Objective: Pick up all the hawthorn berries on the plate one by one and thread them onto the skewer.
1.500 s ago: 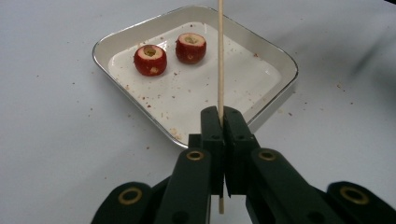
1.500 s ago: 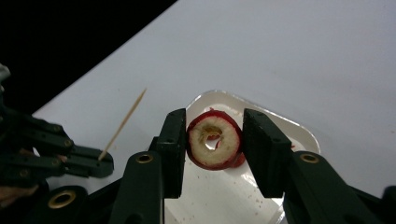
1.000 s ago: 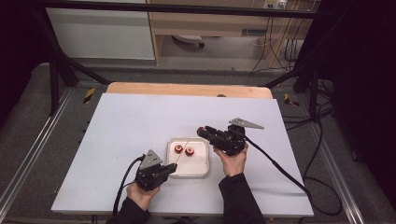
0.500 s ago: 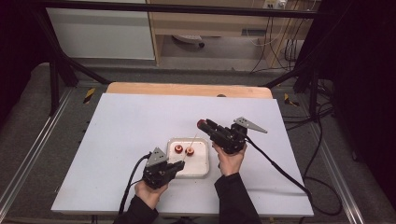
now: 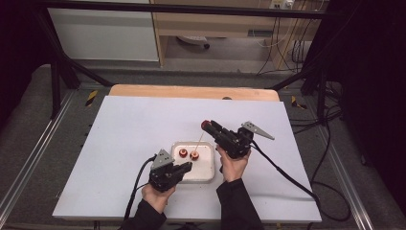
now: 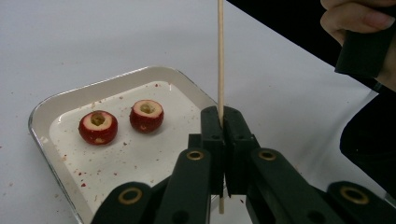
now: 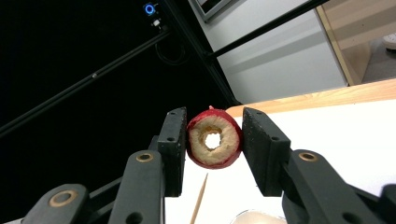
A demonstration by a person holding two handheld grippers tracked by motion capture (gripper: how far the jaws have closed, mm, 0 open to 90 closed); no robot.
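Observation:
My left gripper (image 6: 223,116) is shut on a thin wooden skewer (image 6: 220,56) that stands upright between its pads. In the high view the left gripper (image 5: 187,166) sits at the near left corner of a white tray (image 5: 207,173). The skewer (image 5: 199,142) rises toward my right gripper (image 5: 207,125). That gripper hangs above the tray's far edge, shut on a red cored fruit (image 7: 214,138) whose hole faces the camera. The skewer's tip (image 7: 199,198) shows just below the fruit. Two more cored red fruits (image 6: 97,127) (image 6: 146,115) lie in the tray (image 6: 70,93).
The tray rests on a white tabletop (image 5: 129,129) with a wooden strip (image 5: 191,92) along the far edge. Black cables (image 5: 287,175) trail from both grippers. A dark metal frame (image 5: 62,72) surrounds the table. Red crumbs speckle the tray floor.
My left gripper has shifted slightly right, toward the tray, carrying the skewer closer under the held fruit. The right gripper has stayed where it was.

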